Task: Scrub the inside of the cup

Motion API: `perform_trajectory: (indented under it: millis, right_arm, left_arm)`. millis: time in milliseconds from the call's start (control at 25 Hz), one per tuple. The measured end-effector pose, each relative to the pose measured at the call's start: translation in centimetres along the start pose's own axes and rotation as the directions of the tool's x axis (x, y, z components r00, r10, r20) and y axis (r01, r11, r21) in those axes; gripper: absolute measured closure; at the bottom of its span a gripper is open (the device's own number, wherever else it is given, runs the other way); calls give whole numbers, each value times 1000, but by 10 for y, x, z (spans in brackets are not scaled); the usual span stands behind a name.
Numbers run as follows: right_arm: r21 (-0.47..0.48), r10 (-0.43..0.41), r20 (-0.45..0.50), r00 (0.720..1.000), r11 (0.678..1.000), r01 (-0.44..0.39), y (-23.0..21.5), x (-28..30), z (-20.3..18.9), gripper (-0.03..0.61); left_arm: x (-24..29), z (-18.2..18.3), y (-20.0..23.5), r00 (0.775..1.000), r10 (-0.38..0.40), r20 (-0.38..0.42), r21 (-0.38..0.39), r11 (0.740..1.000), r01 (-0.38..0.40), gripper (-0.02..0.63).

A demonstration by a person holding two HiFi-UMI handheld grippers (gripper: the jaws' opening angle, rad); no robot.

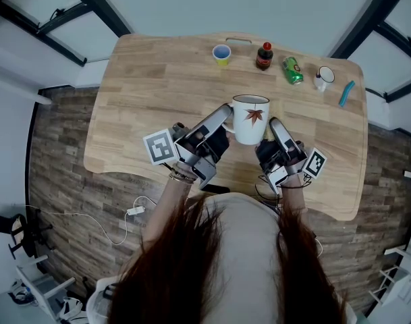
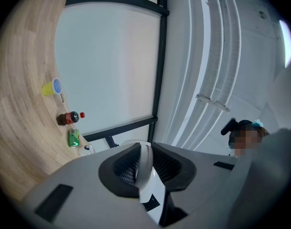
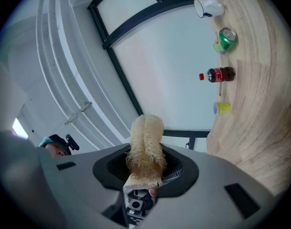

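A white cup [image 1: 250,119] with a red leaf print is held above the wooden table [image 1: 158,93], mouth up. My left gripper [image 1: 223,115] is at the cup's left side. In the left gripper view the gripper [image 2: 144,152] is shut on the cup's white handle [image 2: 146,168]. My right gripper [image 1: 273,124] hovers just right of the cup. In the right gripper view the gripper [image 3: 146,152] is shut on a pale loofah scrubber [image 3: 145,142] that sticks out past its jaws. The scrubber is outside the cup.
Along the table's far edge stand a yellow paper cup [image 1: 221,54], a dark bottle with a red cap [image 1: 264,56], a green can [image 1: 293,71] on its side, a small white mug [image 1: 324,77] and a teal stick [image 1: 345,93]. The person's long hair hangs below.
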State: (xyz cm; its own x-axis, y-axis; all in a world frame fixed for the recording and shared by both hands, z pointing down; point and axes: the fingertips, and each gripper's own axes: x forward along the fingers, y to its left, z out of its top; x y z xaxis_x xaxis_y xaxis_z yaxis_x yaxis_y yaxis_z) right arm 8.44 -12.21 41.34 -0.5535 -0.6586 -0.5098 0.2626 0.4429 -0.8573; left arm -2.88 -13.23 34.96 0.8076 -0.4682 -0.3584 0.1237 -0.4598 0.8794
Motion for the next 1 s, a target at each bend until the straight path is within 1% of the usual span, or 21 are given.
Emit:
perform_trajectory:
  millis: [120, 280, 360, 400, 440, 560, 640, 720, 880, 1000]
  right_arm:
    - [-72, -30, -21, 999, 997, 28, 4, 4, 1, 437]
    - [-181, -76, -42, 996, 981, 67, 6, 9, 3, 437]
    - [-245, -108, -39, 993, 965, 95, 9, 11, 4, 437]
    - [-283, -128, -36, 991, 953, 113, 10, 12, 4, 437]
    - [-323, -149, -32, 988, 937, 131, 11, 14, 5, 437]
    - [-444, -216, -5, 976, 876, 191, 12, 18, 5, 437]
    - [-510, -258, 18, 966, 829, 231, 12, 18, 5, 437]
    - [-582, -298, 35, 954, 770, 262, 13, 19, 4, 437]
    - [-718, -360, 50, 932, 636, 284, 17, 22, 1, 437]
    - [-783, -394, 53, 918, 554, 283, 18, 24, -2, 437]
  left_arm:
    - [-3, 3, 2, 1000, 20, -4, 30, 999, -20, 538]
    - [-3, 8, 6, 999, 33, 12, 30, 999, -33, 538]
    - [-9, 10, 12, 1000, 16, 22, 38, 999, -17, 538]
    - [-13, 11, 16, 1000, 6, 26, 44, 999, -7, 538]
    - [-13, 11, 16, 1000, 12, 29, 50, 999, -13, 538]
    - [-5, 14, 8, 997, 75, 36, 72, 994, -78, 538]
    - [-6, 16, 10, 995, 93, 43, 88, 991, -96, 538]
    - [-8, 17, 10, 994, 99, 51, 93, 990, -104, 538]
    - [-9, 18, 11, 992, 111, 67, 91, 989, -117, 538]
    - [-9, 19, 12, 990, 125, 69, 116, 984, -132, 538]
